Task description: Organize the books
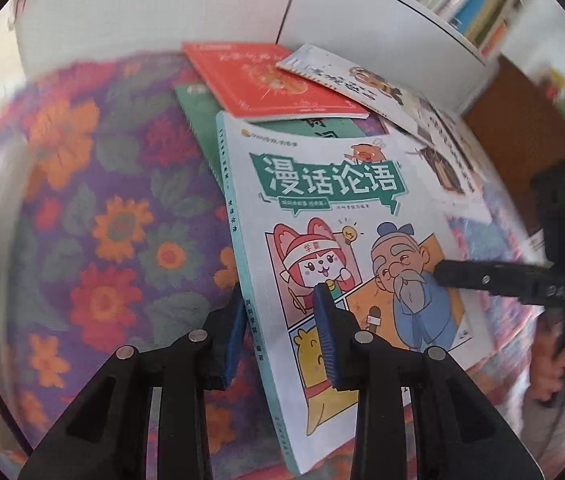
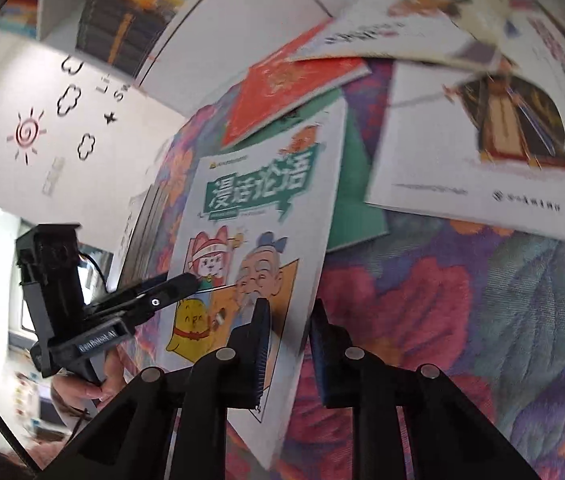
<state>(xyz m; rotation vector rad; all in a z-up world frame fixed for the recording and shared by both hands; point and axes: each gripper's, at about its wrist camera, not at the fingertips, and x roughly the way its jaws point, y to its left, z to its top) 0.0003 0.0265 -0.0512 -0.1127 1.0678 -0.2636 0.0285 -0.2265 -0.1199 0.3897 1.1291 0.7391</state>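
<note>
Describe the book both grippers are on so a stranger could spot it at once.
On the floral cloth, below the white shelf, books lie scattered. The nearest is the comic book, its edges between the left gripper and right gripper. Only it has a green title banner, a pink fox and a bearded sage.

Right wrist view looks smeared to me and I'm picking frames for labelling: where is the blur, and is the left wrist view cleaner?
Right wrist: motion blur on the comic book title and emperor book. Left wrist: title crisp on the comic book; floral cloth and edges soft, fisheye-bent.
</note>
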